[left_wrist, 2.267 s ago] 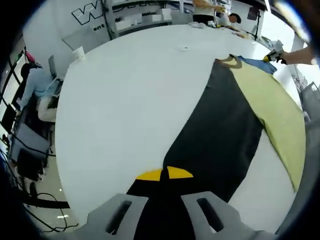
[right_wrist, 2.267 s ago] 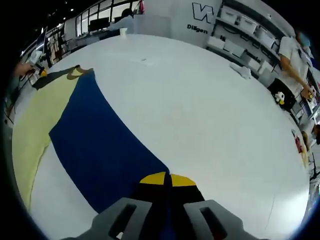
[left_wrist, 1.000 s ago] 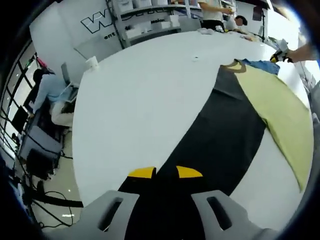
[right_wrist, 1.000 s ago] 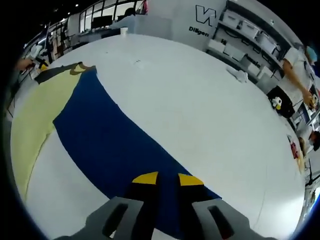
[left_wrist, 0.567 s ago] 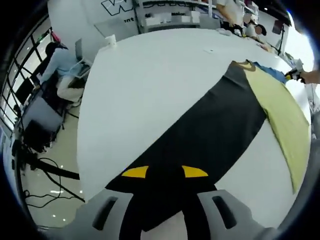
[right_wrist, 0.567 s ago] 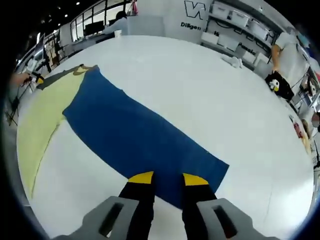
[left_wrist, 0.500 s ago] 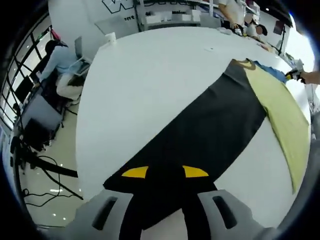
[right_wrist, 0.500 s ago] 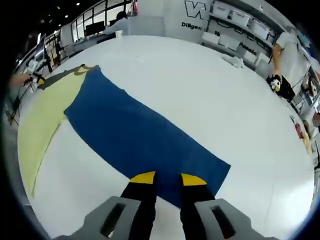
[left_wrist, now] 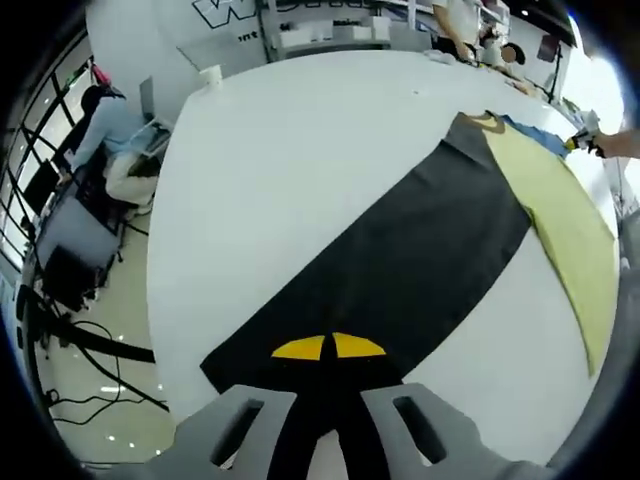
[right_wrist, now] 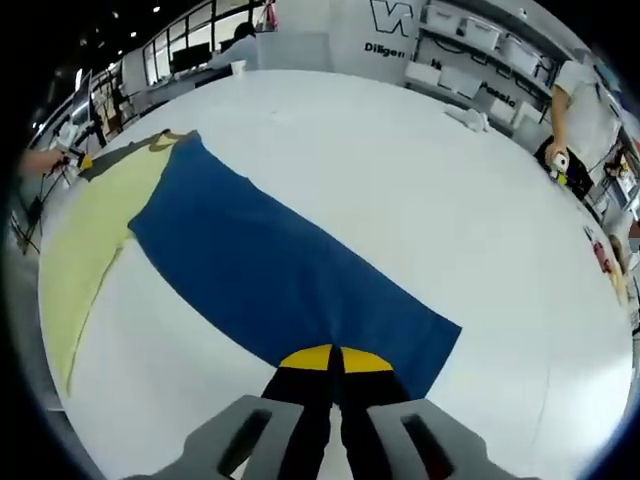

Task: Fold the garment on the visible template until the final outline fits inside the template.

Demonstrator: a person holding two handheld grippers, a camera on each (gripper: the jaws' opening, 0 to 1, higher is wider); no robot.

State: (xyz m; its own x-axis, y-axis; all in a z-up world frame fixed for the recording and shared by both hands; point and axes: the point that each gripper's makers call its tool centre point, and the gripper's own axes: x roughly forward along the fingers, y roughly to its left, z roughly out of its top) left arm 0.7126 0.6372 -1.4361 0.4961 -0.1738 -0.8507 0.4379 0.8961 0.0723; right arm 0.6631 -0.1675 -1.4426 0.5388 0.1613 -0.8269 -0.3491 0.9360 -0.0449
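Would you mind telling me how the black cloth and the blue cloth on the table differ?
The black cloth reads black; the blue cloth is deep blue. The left gripper pinches the black cloth's near end, the right gripper the blue one's. Both lie flat as long strips beside the yellow template on the white table.

Grey tool point(left_wrist: 329, 347) bodies, black jaws tipped yellow; same on other tool point(right_wrist: 335, 358).

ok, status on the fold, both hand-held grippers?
Left hand-held gripper shut on black garment hem. Right hand-held gripper shut on blue garment hem. Both flat on white table beside yellow template; nothing in the way.
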